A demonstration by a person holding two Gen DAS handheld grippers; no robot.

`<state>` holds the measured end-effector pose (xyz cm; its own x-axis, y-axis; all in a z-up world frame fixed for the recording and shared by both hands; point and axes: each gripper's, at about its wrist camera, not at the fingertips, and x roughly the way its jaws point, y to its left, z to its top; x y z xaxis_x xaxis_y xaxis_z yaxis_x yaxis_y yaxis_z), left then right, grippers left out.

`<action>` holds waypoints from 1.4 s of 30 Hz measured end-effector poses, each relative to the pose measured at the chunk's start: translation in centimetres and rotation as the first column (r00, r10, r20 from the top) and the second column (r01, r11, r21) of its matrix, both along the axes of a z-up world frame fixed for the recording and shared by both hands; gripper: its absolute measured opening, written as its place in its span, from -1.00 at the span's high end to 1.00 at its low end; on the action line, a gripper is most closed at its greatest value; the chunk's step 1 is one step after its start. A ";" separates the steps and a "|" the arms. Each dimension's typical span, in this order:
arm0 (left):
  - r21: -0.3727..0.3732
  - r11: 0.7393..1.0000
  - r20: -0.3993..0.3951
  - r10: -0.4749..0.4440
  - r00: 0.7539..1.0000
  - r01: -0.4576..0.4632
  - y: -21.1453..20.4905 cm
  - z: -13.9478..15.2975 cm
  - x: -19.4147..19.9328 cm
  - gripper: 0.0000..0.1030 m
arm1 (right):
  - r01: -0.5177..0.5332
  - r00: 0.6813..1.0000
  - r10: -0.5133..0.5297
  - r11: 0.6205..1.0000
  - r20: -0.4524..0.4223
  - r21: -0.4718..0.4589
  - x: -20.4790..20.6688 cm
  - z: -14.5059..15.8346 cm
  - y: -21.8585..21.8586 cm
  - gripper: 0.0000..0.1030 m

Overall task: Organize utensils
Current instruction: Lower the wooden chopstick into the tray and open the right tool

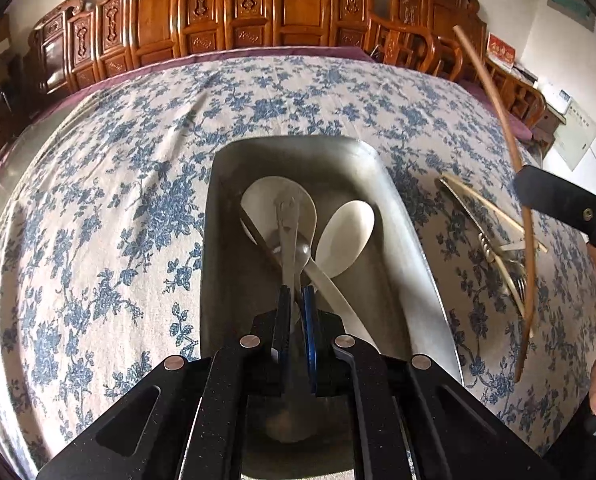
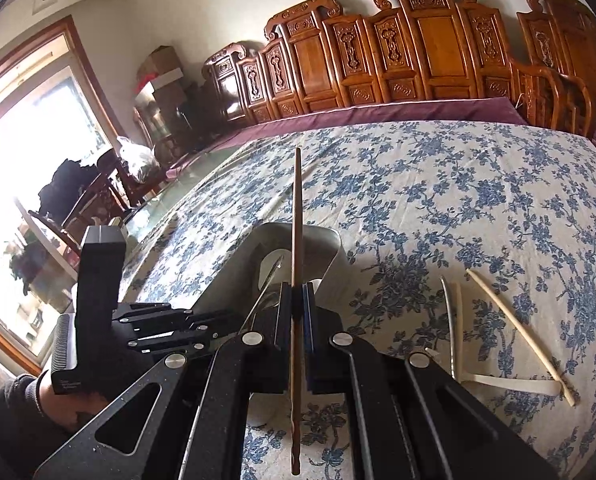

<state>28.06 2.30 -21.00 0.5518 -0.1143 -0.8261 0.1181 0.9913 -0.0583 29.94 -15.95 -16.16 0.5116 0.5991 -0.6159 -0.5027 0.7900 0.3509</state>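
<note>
1. Your left gripper (image 1: pixel 296 294) sits low over the near end of the metal tray (image 1: pixel 413 240), its fingers pinched onto the handle of a steel spoon (image 1: pixel 288 236) that points away along the tray.
2. Your right gripper (image 2: pixel 297 292) hovers above the floral tablecloth (image 2: pixel 437 184) just right of the tray, clamped on one dark brown chopstick (image 2: pixel 296 216) that runs straight out ahead and back under the camera.
3. Count in the tray: one white rice paddle (image 1: pixel 347 232), one large pale ladle-like spoon (image 1: pixel 266 196), and at least two steel handles crossing it; they overlap too much to count exactly.
4. Count on the cloth, right of the tray: two pale chopsticks (image 2: pixel 517 328), a fork (image 1: pixel 515 276), and a metal-edged utensil (image 2: pixel 449 320) I cannot identify.
</note>
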 end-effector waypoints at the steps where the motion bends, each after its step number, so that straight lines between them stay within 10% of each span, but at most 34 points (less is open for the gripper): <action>1: -0.007 1.000 0.011 -0.007 1.000 0.007 0.0 0.3 -0.2 0.90 | -0.002 1.000 0.002 1.000 0.003 -0.001 -0.1 0.1 0.2 0.87; 15: -0.040 0.998 0.098 0.052 0.994 -0.049 3.6 3.5 -0.7 0.39 | 0.000 0.999 0.001 1.000 0.046 -0.008 0.2 2.2 3.8 0.87; 42: -0.001 0.991 0.103 0.132 0.986 -0.132 7.5 3.5 0.0 0.35 | -0.029 0.999 0.026 0.997 -0.039 -0.076 1.3 -4.3 9.8 0.87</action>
